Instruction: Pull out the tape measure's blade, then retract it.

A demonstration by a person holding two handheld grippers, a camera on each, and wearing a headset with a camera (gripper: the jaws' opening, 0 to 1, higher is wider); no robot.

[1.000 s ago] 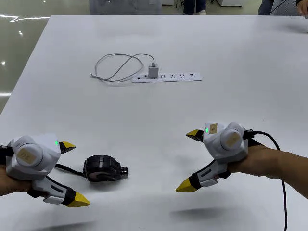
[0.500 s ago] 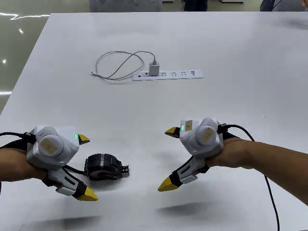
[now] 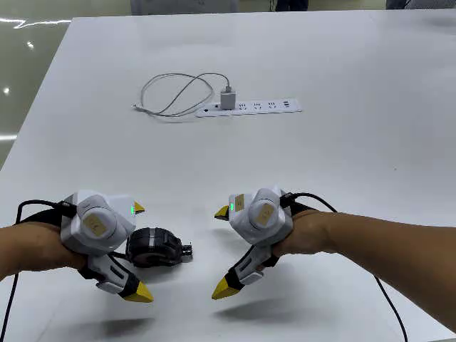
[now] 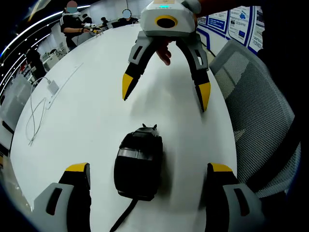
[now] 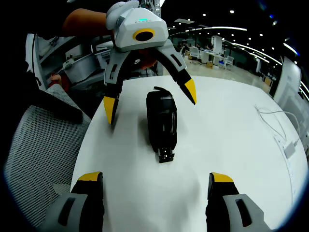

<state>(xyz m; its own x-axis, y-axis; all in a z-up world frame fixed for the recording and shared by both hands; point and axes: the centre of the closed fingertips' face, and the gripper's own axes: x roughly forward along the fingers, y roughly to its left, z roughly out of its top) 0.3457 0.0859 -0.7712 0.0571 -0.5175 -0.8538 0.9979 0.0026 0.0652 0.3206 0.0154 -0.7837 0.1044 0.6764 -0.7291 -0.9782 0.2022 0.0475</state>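
Note:
A black tape measure [image 3: 155,247] lies on the white table [image 3: 285,164], its blade tip pointing right and a black strap trailing left. My left gripper [image 3: 141,249] stands open around it, one yellow-tipped jaw on each side of the case [image 4: 138,164]. My right gripper [image 3: 222,249] faces it from the right, open, with the blade tip [image 5: 164,155] a short way in front of its jaws. In the right gripper view the tape measure [image 5: 161,121] sits between the left gripper's jaws. The blade is fully inside the case.
A white power strip [image 3: 248,107] with a plugged charger [image 3: 227,99] and a looped white cable [image 3: 174,95] lies farther back on the table. A mesh chair [image 4: 260,121] stands by the table's near edge. People stand at the room's far end [image 4: 72,21].
Both grippers have closed in on the tape measure: the left one moved right until its jaws straddle the case, the right one moved left toward the blade tip. The tape measure stayed put.

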